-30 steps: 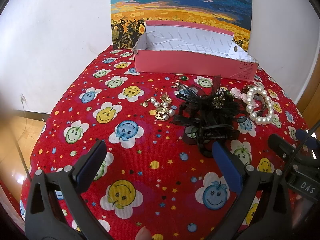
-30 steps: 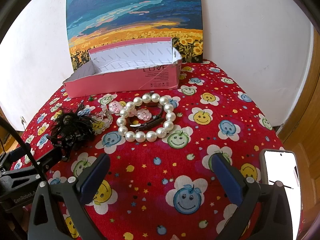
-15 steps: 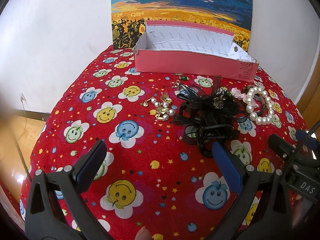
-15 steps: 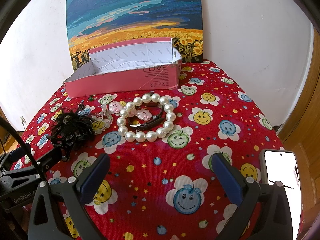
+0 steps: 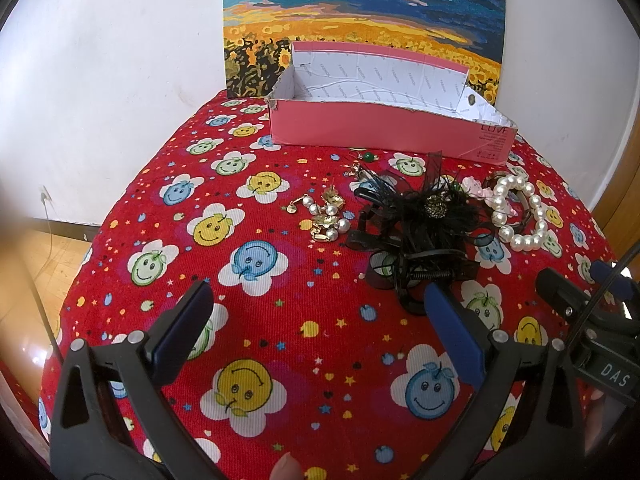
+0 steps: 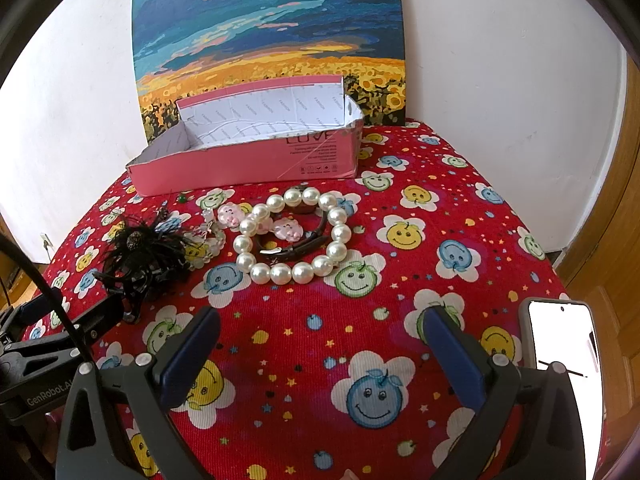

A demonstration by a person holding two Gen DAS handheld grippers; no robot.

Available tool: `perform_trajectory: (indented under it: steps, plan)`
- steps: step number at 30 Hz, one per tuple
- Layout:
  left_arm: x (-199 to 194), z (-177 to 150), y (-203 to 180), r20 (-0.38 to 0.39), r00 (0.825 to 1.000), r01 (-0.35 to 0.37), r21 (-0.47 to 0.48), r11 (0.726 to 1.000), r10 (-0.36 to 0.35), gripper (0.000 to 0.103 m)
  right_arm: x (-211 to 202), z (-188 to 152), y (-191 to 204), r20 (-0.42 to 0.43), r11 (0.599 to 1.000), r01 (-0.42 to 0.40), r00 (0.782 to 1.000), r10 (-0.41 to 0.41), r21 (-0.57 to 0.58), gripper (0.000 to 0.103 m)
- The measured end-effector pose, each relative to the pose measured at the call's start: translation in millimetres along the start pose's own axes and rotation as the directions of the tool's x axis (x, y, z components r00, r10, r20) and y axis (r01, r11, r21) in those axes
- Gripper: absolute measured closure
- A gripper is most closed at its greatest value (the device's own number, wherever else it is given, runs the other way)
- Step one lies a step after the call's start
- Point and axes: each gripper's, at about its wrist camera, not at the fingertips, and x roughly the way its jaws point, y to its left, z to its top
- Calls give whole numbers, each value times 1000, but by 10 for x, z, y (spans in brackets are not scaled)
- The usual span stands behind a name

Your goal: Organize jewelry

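Observation:
A pink box (image 5: pixel 384 128) (image 6: pixel 248 160) with a white lining stands open at the far side of the red smiley-print cloth. In front of it lie gold and pearl earrings (image 5: pixel 326 216), a black feathered hair clip (image 5: pixel 424 220) (image 6: pixel 140 244), pink charms (image 6: pixel 286 228), a brown strap (image 6: pixel 296 250) and a pearl bracelet (image 5: pixel 520 212) (image 6: pixel 292 236). My left gripper (image 5: pixel 316 320) hovers open near the front edge, short of the hair clip. My right gripper (image 6: pixel 320 344) is open too, below the pearl bracelet. Neither holds anything.
A sunflower painting (image 5: pixel 360 20) leans on the white wall behind the box. A phone (image 6: pixel 564 344) with a lit screen lies at the cloth's right front corner. Wooden floor (image 5: pixel 28 264) drops away at the left. A small green bead (image 5: pixel 367 156) sits by the box.

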Motion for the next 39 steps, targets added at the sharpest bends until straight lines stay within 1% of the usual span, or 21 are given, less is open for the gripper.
perform_trajectory:
  steps: [24, 33, 39]
  plan:
    - [-16, 1, 2, 0, 1000, 3, -3, 1000, -3, 4, -9, -2, -11, 2, 1000, -1, 1000, 1, -1, 0]
    - [4, 2, -18, -9, 1000, -2, 6, 1000, 2, 4, 15, 1, 25, -11, 1000, -10, 1000, 10, -2, 0]
    - [-8, -4, 20, -18, 999, 41, 4, 999, -41, 4, -20, 7, -17, -3, 999, -39, 999, 39, -1, 0]
